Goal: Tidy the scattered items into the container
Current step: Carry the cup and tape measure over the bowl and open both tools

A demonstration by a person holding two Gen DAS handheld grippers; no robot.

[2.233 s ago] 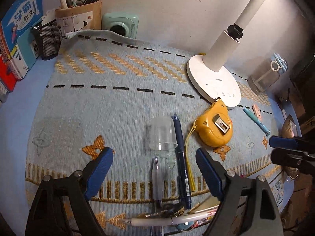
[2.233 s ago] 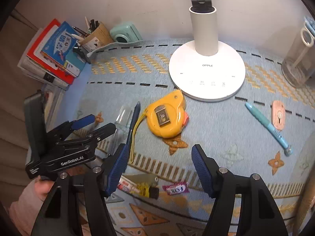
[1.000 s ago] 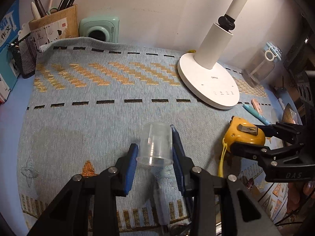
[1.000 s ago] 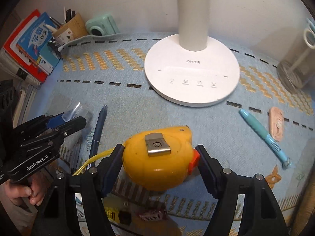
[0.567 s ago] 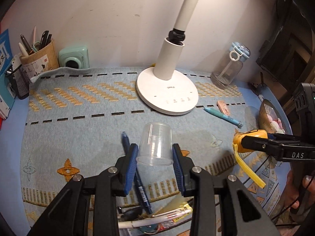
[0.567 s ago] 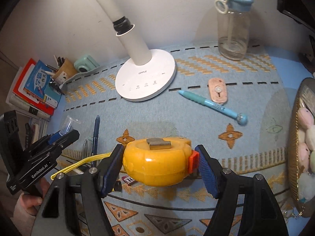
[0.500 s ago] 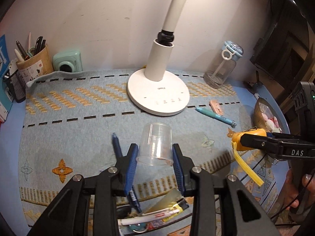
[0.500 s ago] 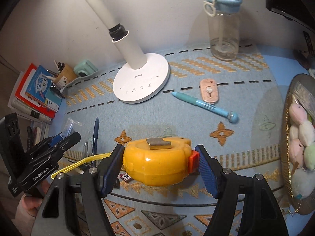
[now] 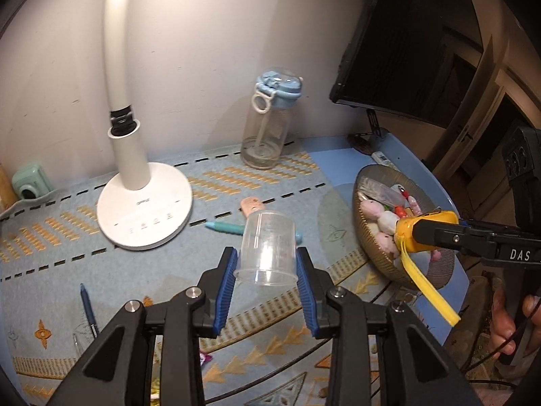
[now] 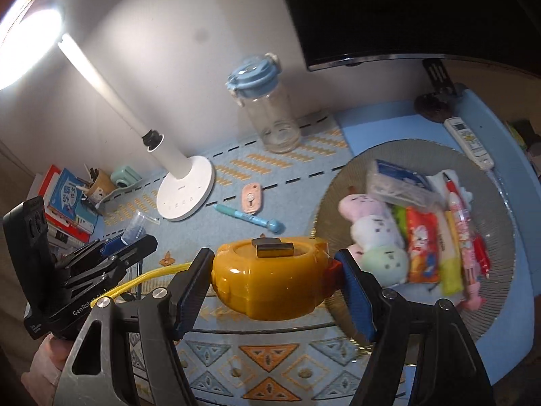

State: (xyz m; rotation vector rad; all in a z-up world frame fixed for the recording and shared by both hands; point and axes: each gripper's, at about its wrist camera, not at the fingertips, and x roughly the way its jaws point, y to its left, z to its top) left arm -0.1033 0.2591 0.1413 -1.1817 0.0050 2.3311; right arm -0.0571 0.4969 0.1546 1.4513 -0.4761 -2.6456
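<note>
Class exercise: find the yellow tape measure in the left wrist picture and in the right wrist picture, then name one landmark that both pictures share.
Left wrist view: yellow tape measure at right, clamped in the right gripper, above the basket.
Right wrist view: tape measure at bottom centre, between that gripper's blue pads.
Shared landmark: blue-lidded water bottle.

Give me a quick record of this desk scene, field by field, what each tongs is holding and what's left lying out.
left tongs: shut on clear plastic cup
right tongs: shut on yellow tape measure
container: round bowl, already holds plush toys and pens
loose on mat: teal pen, pink tag, dark blue pen
</note>
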